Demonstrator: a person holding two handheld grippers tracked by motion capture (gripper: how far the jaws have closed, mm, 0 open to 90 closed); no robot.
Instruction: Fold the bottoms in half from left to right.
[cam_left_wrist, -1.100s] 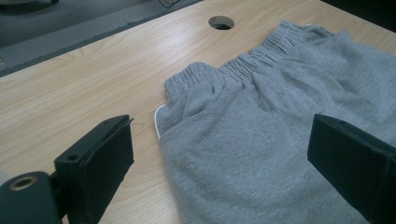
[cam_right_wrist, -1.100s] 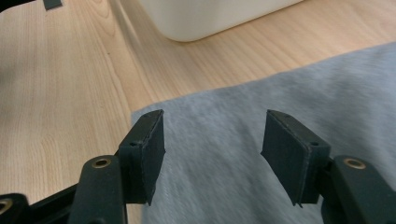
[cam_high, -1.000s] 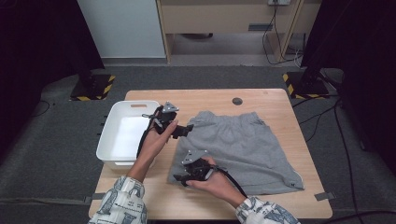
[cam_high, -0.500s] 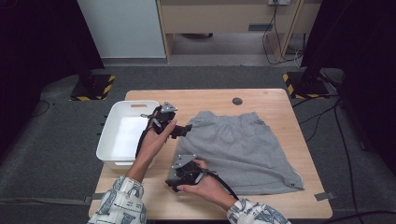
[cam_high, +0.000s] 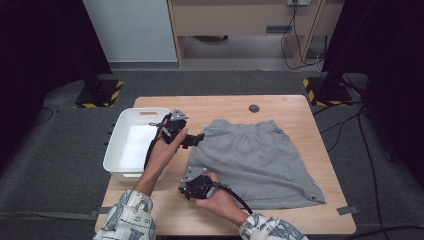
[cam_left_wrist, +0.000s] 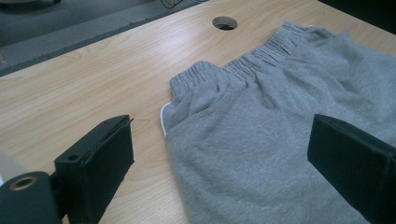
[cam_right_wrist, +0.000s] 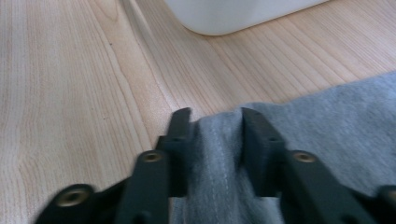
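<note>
Grey shorts (cam_high: 260, 160) lie spread flat on the wooden table (cam_high: 300, 220), waistband at the far side. My left gripper (cam_high: 197, 139) hovers open at the waistband's left corner; in the left gripper view its jaws (cam_left_wrist: 224, 149) stand wide apart over the shorts (cam_left_wrist: 280, 116) without touching them. My right gripper (cam_high: 185, 190) sits at the near left corner of the shorts. Its jaws have just been closing. In the right gripper view they (cam_right_wrist: 217, 121) pinch a bunched fold of the grey fabric (cam_right_wrist: 336, 121) against the tabletop.
A white plastic bin (cam_high: 131, 120) stands at the table's left edge, close to my left hand, and its wall (cam_right_wrist: 233, 14) lies ahead of the right gripper. A round cable hole (cam_high: 254, 108) sits near the far edge. Bare wood lies along the front.
My right hand has slid left to the shorts' near left corner and its jaws have closed on the fabric. The left hand has stayed put.
</note>
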